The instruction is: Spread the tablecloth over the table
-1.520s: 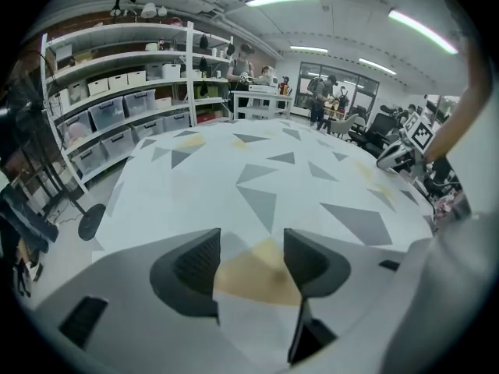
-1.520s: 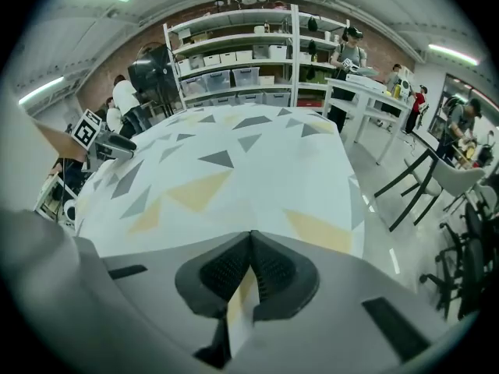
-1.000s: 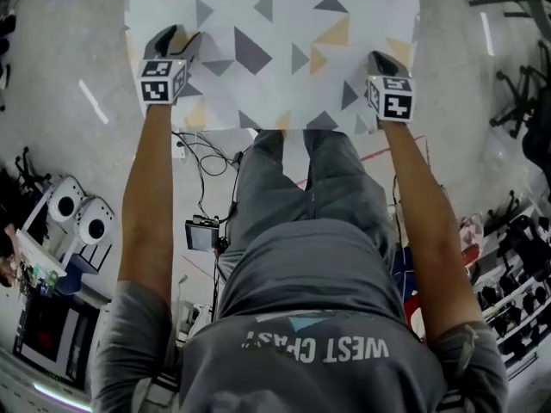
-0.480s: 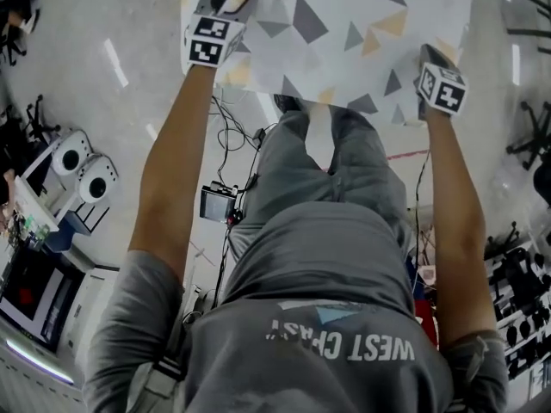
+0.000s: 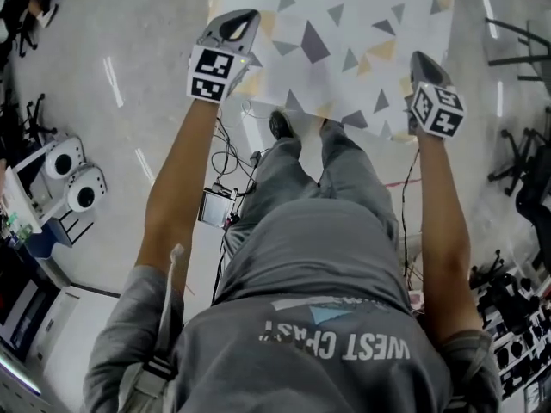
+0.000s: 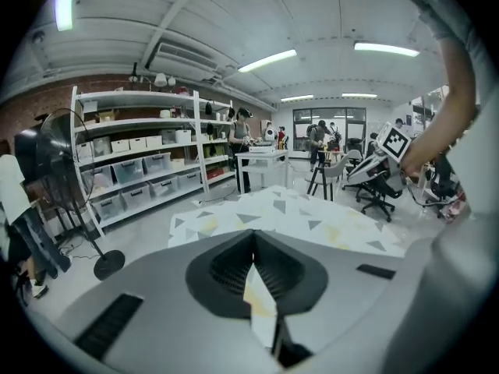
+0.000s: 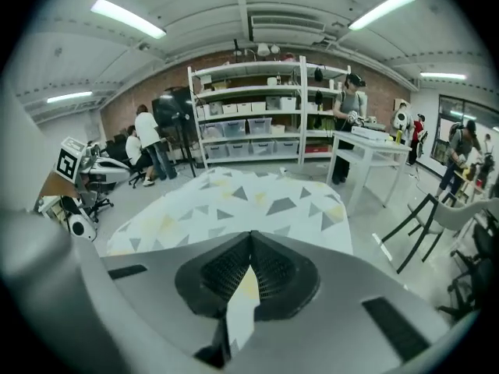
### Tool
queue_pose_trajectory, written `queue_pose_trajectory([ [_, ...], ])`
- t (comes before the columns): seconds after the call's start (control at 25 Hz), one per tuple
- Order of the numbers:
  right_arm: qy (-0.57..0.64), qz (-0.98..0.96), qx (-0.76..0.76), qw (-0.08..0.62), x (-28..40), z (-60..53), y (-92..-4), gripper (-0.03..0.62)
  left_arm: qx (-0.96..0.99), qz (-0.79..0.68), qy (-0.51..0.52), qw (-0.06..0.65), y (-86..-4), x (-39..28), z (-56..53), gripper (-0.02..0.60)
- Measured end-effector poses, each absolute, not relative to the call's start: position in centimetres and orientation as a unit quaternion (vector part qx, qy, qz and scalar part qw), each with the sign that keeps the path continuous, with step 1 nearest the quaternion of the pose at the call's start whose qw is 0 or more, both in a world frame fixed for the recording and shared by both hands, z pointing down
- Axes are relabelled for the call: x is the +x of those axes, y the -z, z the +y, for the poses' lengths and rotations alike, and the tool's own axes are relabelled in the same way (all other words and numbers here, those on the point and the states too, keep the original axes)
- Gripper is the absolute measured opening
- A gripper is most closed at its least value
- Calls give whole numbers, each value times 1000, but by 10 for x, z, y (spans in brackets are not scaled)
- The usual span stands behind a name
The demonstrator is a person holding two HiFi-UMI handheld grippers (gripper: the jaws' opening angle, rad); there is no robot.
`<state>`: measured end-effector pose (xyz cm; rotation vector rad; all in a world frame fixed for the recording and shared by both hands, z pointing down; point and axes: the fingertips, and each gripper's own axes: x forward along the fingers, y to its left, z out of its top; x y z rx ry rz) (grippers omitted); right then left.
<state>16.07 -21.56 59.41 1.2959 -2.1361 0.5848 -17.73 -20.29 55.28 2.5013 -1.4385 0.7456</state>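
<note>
A white tablecloth [image 5: 344, 33] printed with grey and yellow triangles lies spread in front of me, and its near edge is lifted. My left gripper [image 5: 237, 20] is shut on the near left corner. My right gripper [image 5: 422, 60] is shut on the near right corner. In the left gripper view a strip of cloth is pinched between the closed jaws of the left gripper [image 6: 253, 238], and the rest of the tablecloth [image 6: 288, 216] stretches away beyond. The right gripper view shows the same: the right gripper [image 7: 249, 240] clamps a fold, with the tablecloth [image 7: 234, 201] ahead. The table beneath is hidden.
Cables [image 5: 225, 157] and a small black box [image 5: 213, 205] lie on the floor by my feet. Two white round devices [image 5: 73, 179] stand at the left. Storage shelves [image 6: 140, 162], a standing fan [image 6: 58, 178], a white table [image 7: 374, 158], office chairs [image 6: 374, 185] and several people surround the area.
Both grippers have risen and carried the cloth's near edge up with them. The left jaws, apart a second ago, have closed on the left corner.
</note>
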Motion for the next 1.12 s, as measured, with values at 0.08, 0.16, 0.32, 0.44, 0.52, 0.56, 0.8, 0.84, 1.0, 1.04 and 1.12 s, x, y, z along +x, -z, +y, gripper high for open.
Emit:
queue_pose_trajectory([
  [0.08, -199, -814, 479, 260, 147, -215, -558, 11, 838, -486, -236, 73, -524, -178, -194, -2],
  [0.16, -182, -829, 472, 240, 133, -210, -521, 9, 841, -489, -223, 68, -494, -178, -183, -2],
  [0.32, -142, -856, 450, 210, 104, -195, -452, 9, 841, -500, -196, 61, -437, -183, -165, -2],
  [0.44, -118, -877, 427, 186, 81, -183, -402, 9, 840, -511, -170, 61, -396, -186, -155, -2],
  [0.52, -106, -889, 412, 167, 67, -174, -370, 9, 841, -518, -148, 57, -370, -188, -150, -2],
  [0.56, -101, -895, 404, 158, 60, -168, -353, 9, 840, -522, -138, 57, -357, -190, -146, -2],
  [0.8, -45, -927, 358, 108, 35, -130, -258, 9, 844, -528, -89, 30, -278, -185, -116, -2],
  [0.84, -36, -929, 354, 101, 34, -124, -245, 9, 846, -526, -81, 21, -264, -181, -111, -2],
  [1.0, -8, -933, 350, 87, 28, -99, -200, 8, 858, -509, -60, -16, -217, -168, -90, -2],
  [1.04, 4, -932, 352, 86, 27, -93, -190, 8, 862, -503, -56, -25, -206, -164, -84, -2],
  [1.12, 24, -931, 355, 80, 25, -84, -172, 8, 868, -492, -52, -41, -189, -157, -73, -2],
])
